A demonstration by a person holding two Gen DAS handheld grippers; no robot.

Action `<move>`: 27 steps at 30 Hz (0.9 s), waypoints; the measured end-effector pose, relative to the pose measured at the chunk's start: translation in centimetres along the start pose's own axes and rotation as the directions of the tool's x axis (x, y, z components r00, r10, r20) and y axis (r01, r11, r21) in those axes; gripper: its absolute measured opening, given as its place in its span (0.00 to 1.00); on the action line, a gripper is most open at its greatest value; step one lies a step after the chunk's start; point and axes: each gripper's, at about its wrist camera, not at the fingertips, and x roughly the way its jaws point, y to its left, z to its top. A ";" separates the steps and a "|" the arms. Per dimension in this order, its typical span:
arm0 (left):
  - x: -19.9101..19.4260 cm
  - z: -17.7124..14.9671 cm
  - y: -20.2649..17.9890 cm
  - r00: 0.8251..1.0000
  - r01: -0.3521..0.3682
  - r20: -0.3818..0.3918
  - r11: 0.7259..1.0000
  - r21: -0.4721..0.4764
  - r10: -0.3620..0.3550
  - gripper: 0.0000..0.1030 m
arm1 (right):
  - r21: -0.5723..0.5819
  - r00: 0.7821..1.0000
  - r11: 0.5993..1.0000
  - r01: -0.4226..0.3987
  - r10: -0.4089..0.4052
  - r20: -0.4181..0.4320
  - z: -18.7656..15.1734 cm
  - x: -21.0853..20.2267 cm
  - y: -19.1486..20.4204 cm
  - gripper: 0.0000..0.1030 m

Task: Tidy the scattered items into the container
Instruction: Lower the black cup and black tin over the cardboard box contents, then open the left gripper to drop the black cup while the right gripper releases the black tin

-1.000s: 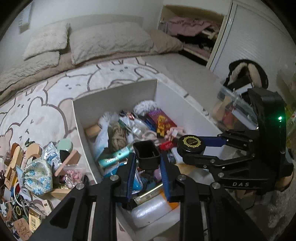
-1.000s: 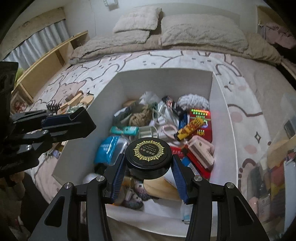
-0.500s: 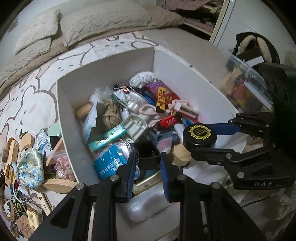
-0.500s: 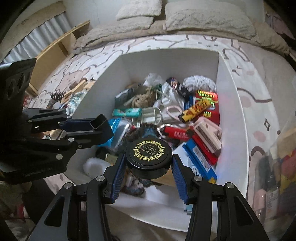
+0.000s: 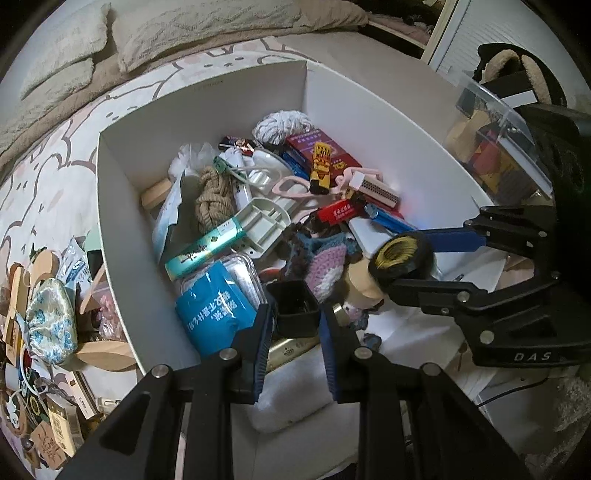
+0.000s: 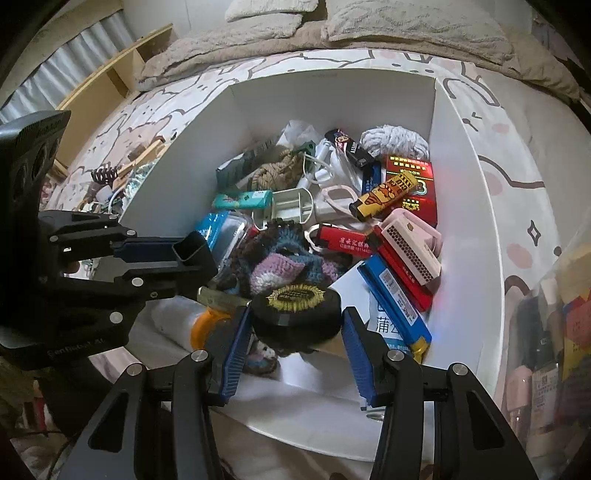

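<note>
A white box point(image 5: 122, 221) stands on the bed, full of small items. My left gripper point(image 5: 295, 328) is shut on a small black square cup point(image 5: 293, 306) and holds it low over the box's near end. My right gripper point(image 6: 295, 336) has its jaws apart; the round black tin with a gold lid point(image 6: 295, 306) sits between the fingers with a gap at each side, blurred in the left wrist view point(image 5: 400, 260). In the right wrist view the box wall point(image 6: 465, 192) and the left gripper point(image 6: 195, 254) with its cup show.
Scattered items lie on the bedspread left of the box: a blue floral pouch point(image 5: 50, 321), wooden pieces point(image 5: 103, 354), small cards point(image 5: 59, 424). A clear bin point(image 5: 498, 147) with bottles stands right of the box. Pillows point(image 6: 406, 22) lie at the far end.
Both grippers have moved down into the box. The right gripper's jaws have widened and the black tin has tipped and dropped lower between them. The left gripper still holds the cup.
</note>
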 end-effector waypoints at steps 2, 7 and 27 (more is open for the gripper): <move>0.1 0.0 0.0 1.000 0.008 -0.006 1.000 -0.008 -0.008 0.25 | 0.000 1.000 1.000 -0.006 0.006 0.007 0.0 -0.2 0.0 0.49; 0.5 0.1 -0.3 1.000 0.025 -0.014 1.000 -0.017 -0.025 0.25 | 0.010 1.000 1.000 0.002 -0.002 0.020 0.2 -0.6 -0.5 0.49; -1.4 0.0 -1.3 0.999 -0.013 0.041 1.000 -0.022 0.014 0.72 | 0.001 0.999 0.999 0.032 -0.032 0.023 0.1 -0.7 -0.5 0.49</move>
